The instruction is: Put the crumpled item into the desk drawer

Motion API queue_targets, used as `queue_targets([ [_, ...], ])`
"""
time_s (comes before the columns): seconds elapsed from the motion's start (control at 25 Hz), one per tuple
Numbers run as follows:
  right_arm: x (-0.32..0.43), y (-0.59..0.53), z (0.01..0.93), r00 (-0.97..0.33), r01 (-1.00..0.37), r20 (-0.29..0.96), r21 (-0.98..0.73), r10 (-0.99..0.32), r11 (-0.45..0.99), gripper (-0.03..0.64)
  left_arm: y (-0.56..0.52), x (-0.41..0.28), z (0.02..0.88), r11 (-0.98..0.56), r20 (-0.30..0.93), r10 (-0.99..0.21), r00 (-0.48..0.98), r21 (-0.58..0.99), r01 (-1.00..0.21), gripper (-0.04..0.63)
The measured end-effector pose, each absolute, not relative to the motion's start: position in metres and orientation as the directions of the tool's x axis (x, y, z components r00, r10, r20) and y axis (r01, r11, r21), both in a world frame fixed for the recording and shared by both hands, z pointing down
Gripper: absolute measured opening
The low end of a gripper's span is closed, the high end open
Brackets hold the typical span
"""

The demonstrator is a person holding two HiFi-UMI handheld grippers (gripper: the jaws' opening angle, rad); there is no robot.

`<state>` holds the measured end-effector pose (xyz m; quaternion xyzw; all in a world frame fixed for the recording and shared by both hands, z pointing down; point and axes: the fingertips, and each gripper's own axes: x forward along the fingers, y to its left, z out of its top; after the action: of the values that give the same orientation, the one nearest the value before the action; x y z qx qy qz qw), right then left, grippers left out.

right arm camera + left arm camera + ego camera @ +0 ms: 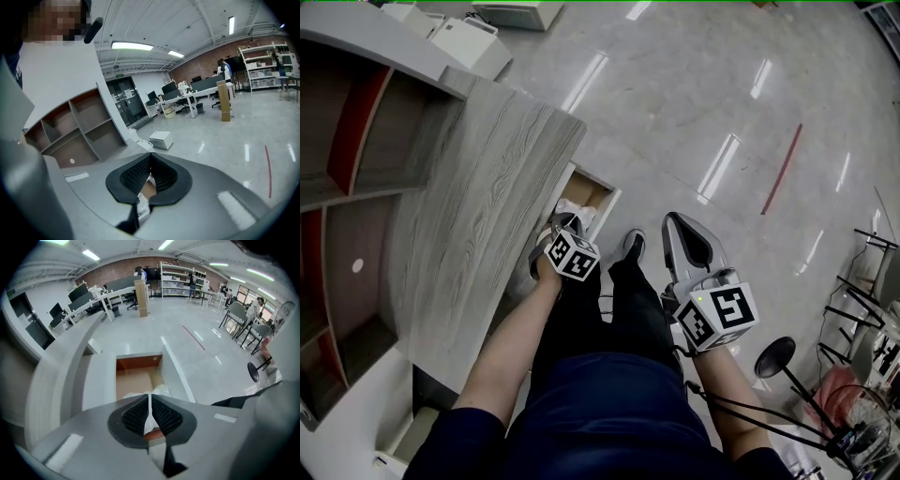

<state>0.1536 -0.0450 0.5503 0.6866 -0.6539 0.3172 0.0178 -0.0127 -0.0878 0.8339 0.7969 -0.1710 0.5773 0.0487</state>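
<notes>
Crumpled item (160, 390): left tongs (150, 404) are clenching it just above the open desk drawer (136, 364) beside the counter (478, 206); right tongs (150, 165) are idling closed and empty, farther off.

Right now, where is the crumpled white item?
The crumpled white item is low and central in the left gripper view, pinched between the fingers of the left gripper, over the near end of the open drawer.

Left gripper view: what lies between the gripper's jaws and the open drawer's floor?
The crumpled white item, pinched in the left gripper, bulging past its tips over the drawer; the left gripper view shows it.
</notes>
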Motion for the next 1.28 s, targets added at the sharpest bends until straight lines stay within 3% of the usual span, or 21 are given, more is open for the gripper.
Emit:
queue_targets([
  [0.28, 0.156, -0.067, 0.529, -0.044, -0.929, 0.415, -0.351, -0.909, -0.115, 0.006, -0.124, 0.013, 0.744, -0.904, 0.818, -0.337, 0.465, -0.144, -0.402, 0.009],
  [0.72, 0.173, -0.121, 0.439, -0.023, -0.962, 0.242, -0.269, -0.97, -0.044, 0.006, -0.216, 0.014, 0.512, -0.755, 0.446, -0.614, 0.651, -0.091, -0.65, 0.009],
  [1.04, 0.179, -0.155, 0.364, -0.02, -0.977, 0.089, -0.212, -0.996, 0.001, 0.006, -0.252, -0.001, 0.382, -0.704, 0.205, -0.695, 0.689, -0.002, -0.71, 0.009],
  [1.28, 0.173, -0.167, 0.306, -0.039, -0.987, -0.015, -0.153, -0.999, 0.041, 0.006, -0.261, -0.001, 0.329, -0.694, 0.103, -0.719, 0.688, -0.039, -0.719, 0.009],
])
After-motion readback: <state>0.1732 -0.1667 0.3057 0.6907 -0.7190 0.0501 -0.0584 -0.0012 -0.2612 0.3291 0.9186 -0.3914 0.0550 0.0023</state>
